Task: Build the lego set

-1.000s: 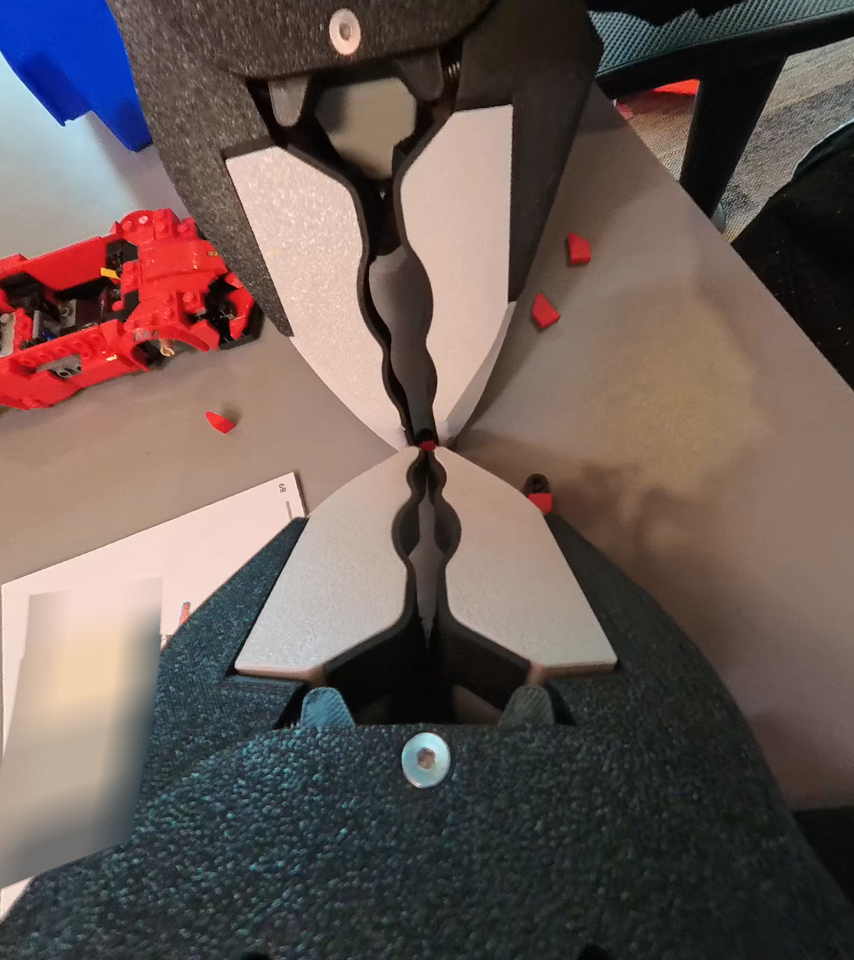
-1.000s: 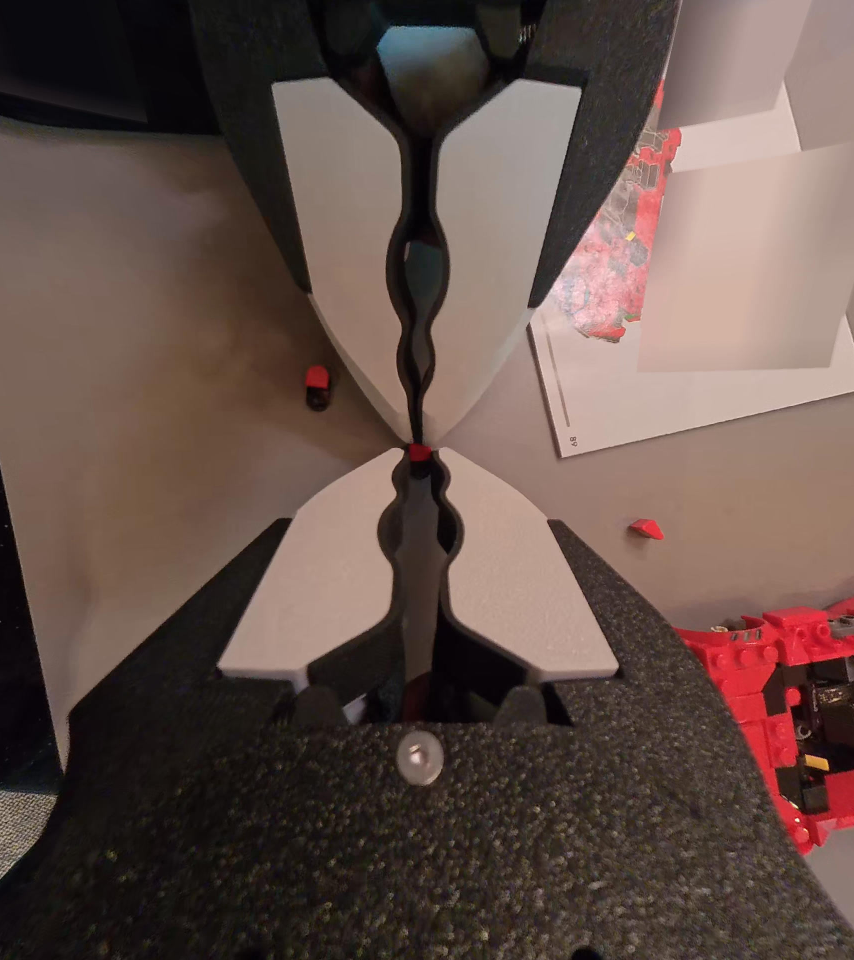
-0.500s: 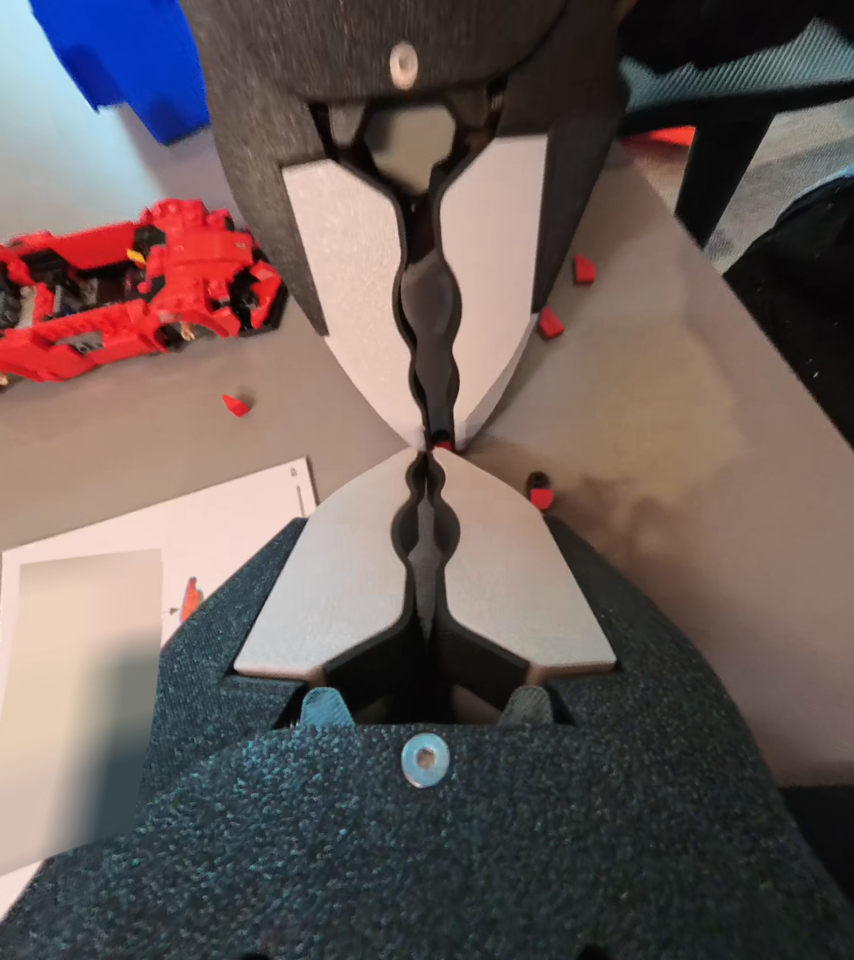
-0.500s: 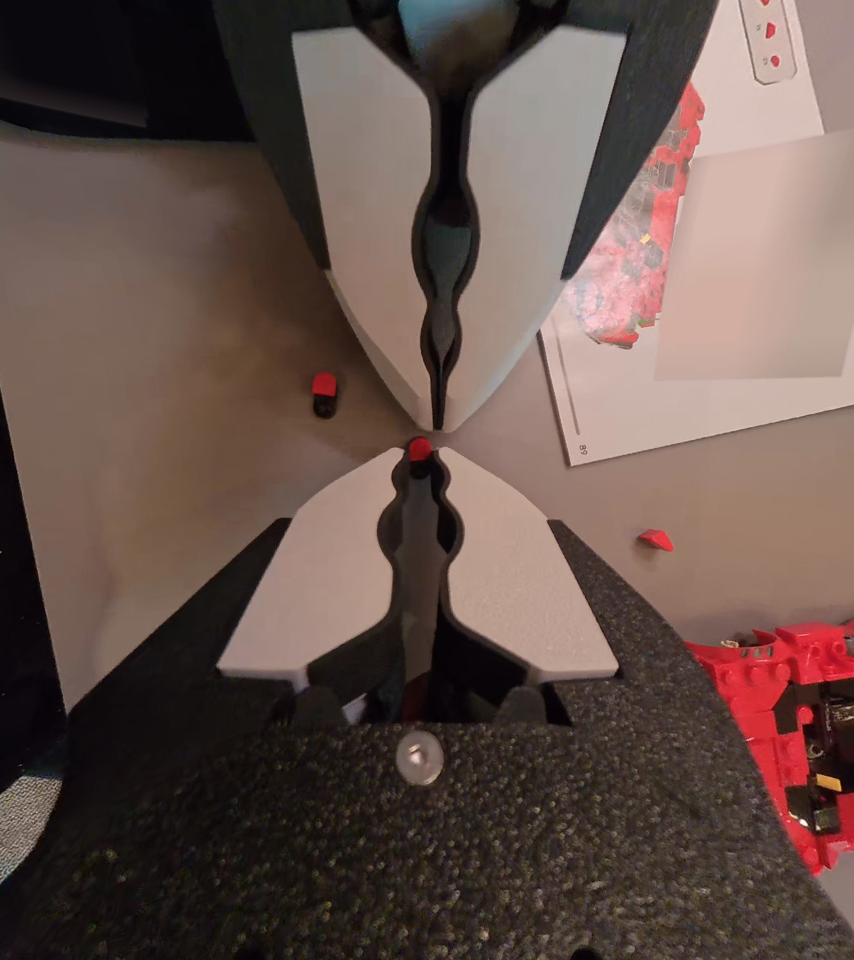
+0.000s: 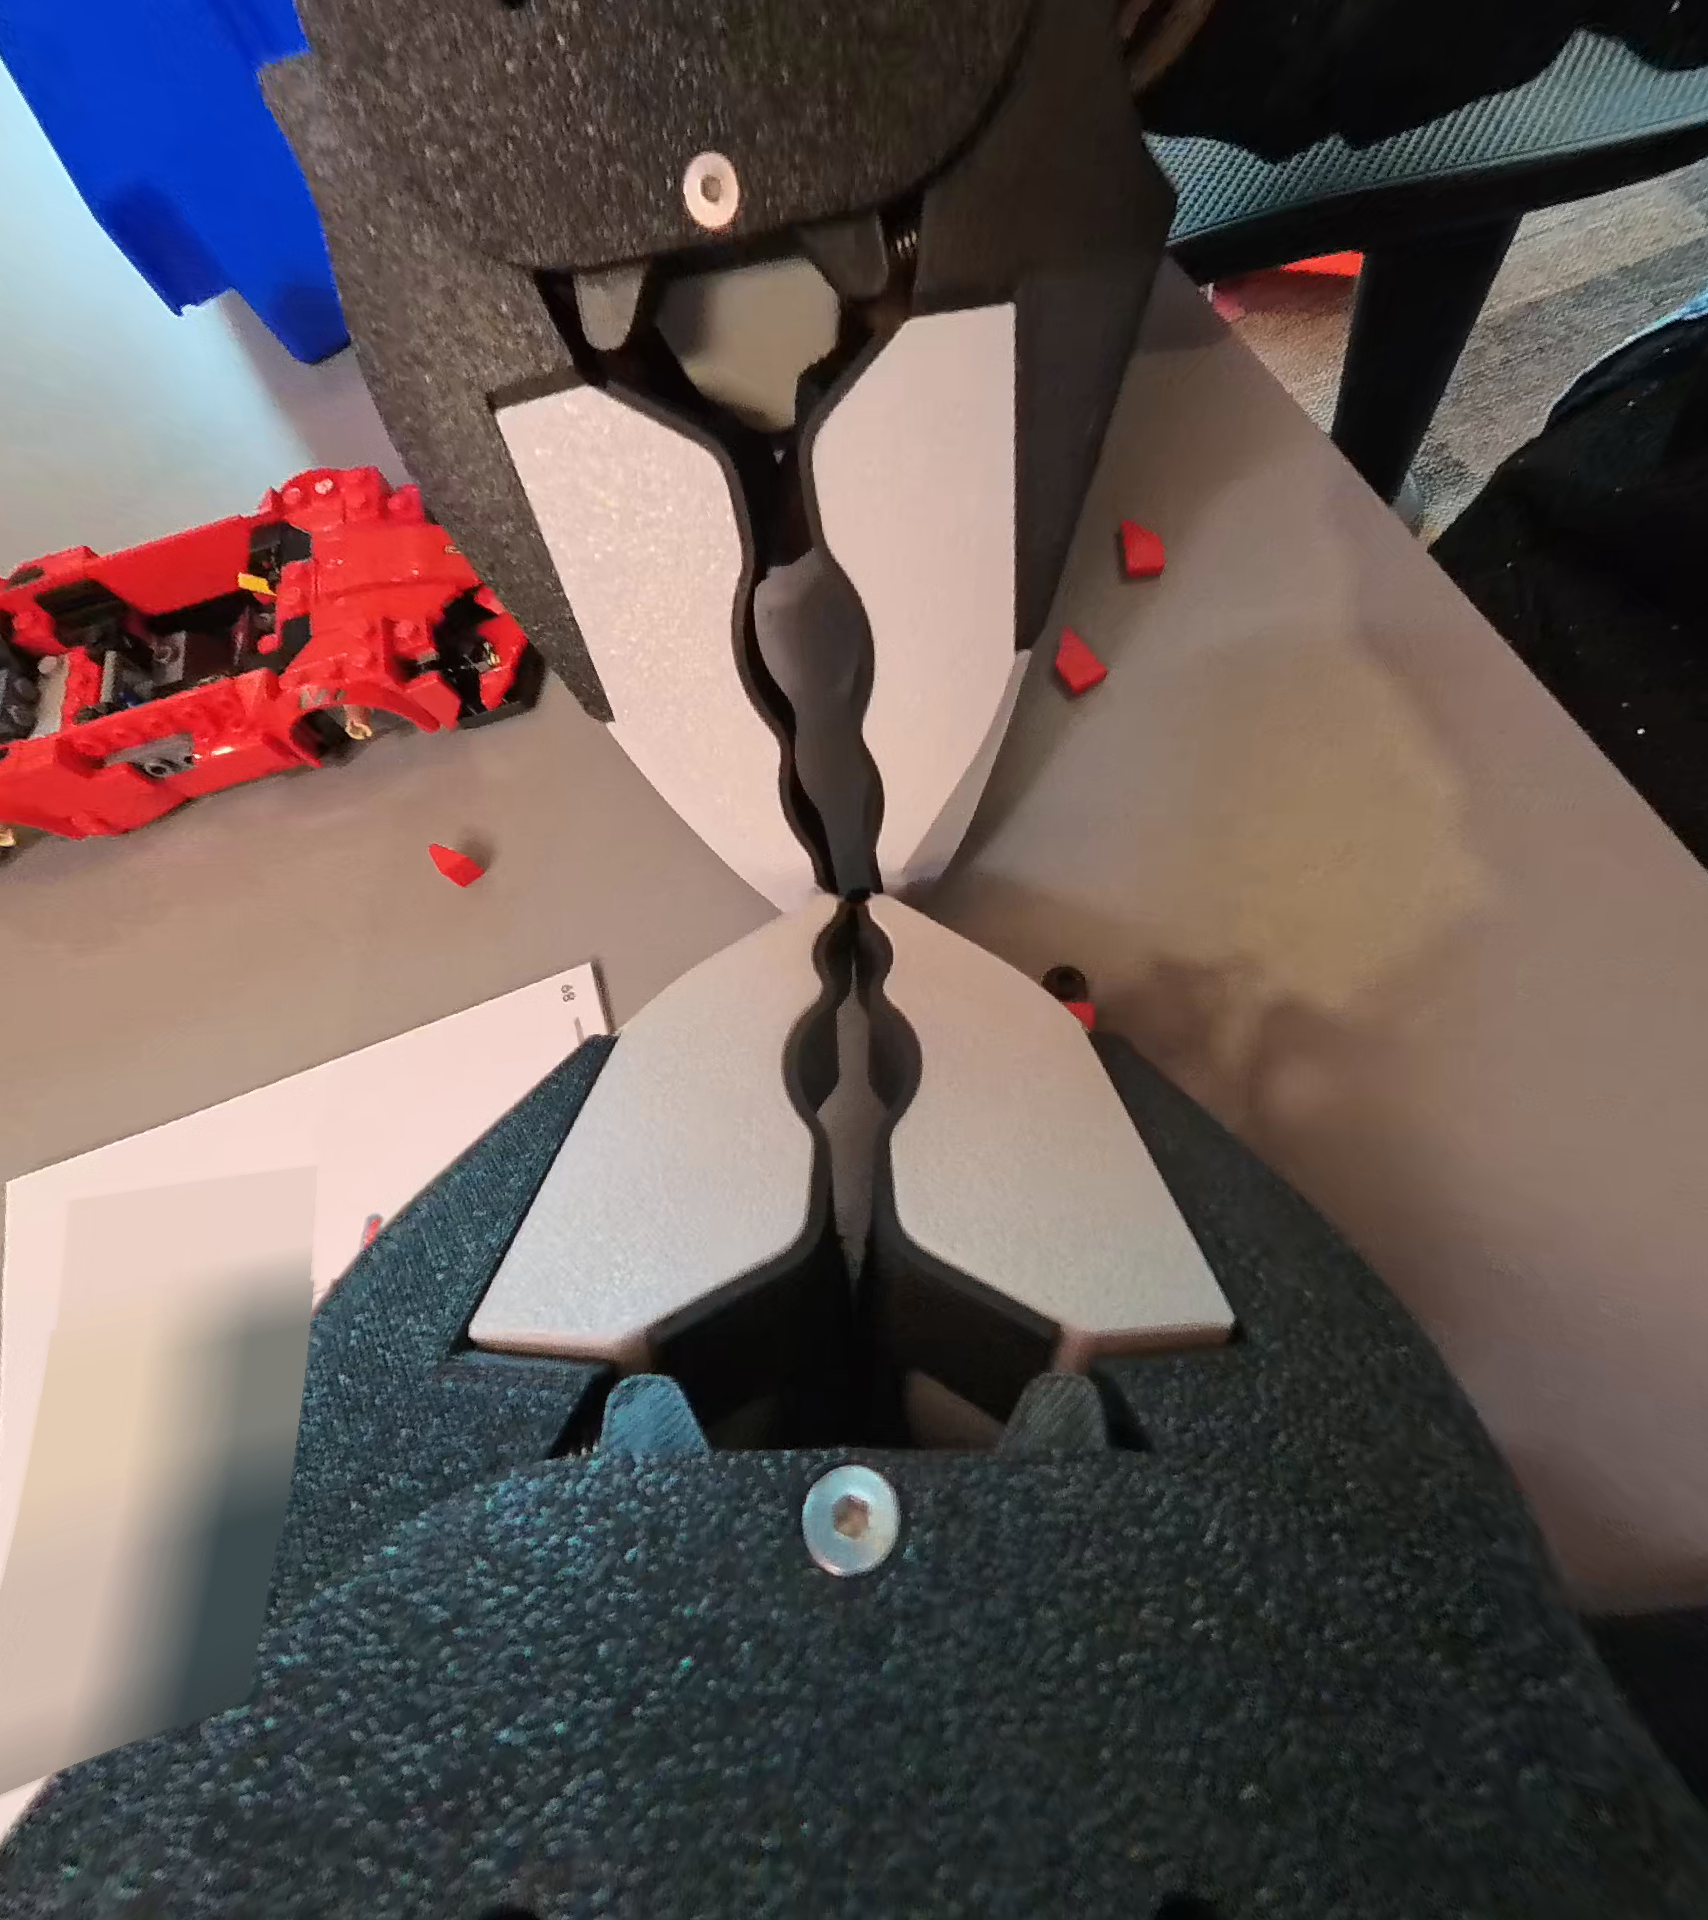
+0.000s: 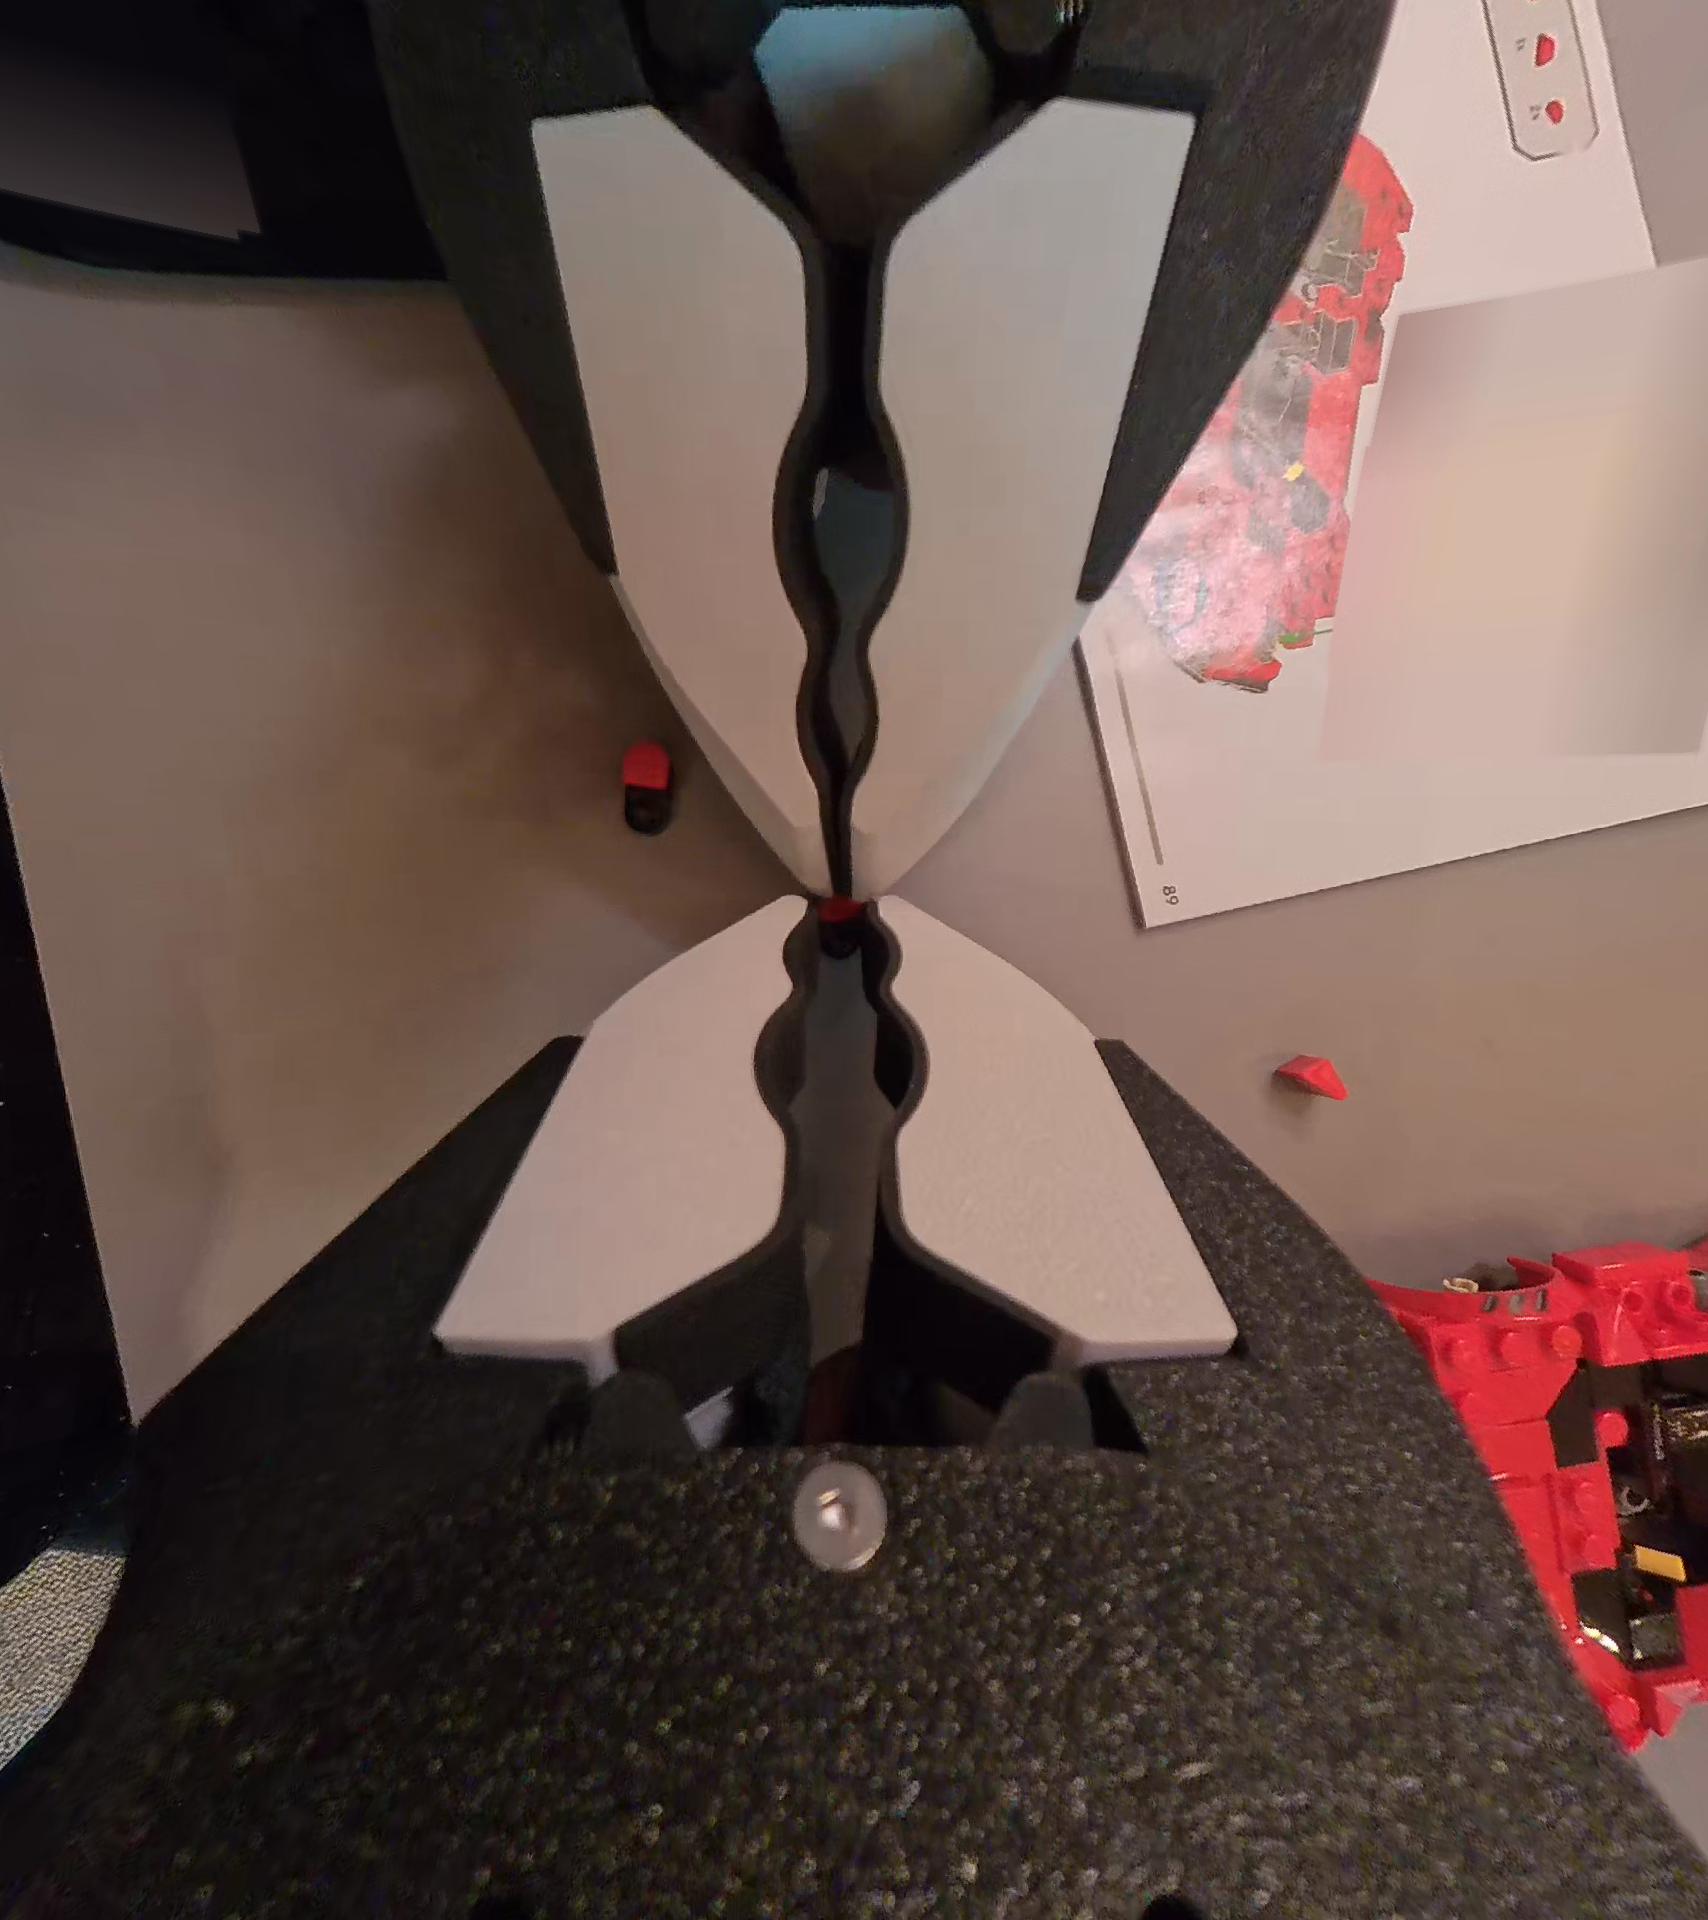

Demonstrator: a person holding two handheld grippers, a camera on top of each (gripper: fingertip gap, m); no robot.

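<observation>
Above the grey table [image 6: 330,582], the right gripper [image 6: 837,920] pinches a tiny red piece [image 6: 837,911], tip-to-tip with the closed left gripper [image 5: 852,914].

A small red piece [image 6: 837,911] is being pinched at frame centre in the right wrist view. A red, partly built car [image 5: 175,665] is lying at the left edge of the left wrist view. Loose red slope pieces [image 5: 456,864] [image 5: 1078,662] [image 5: 1139,548] are being left scattered right of it, and a red-and-black piece [image 6: 645,784] is resting centre-left in the right wrist view.
</observation>
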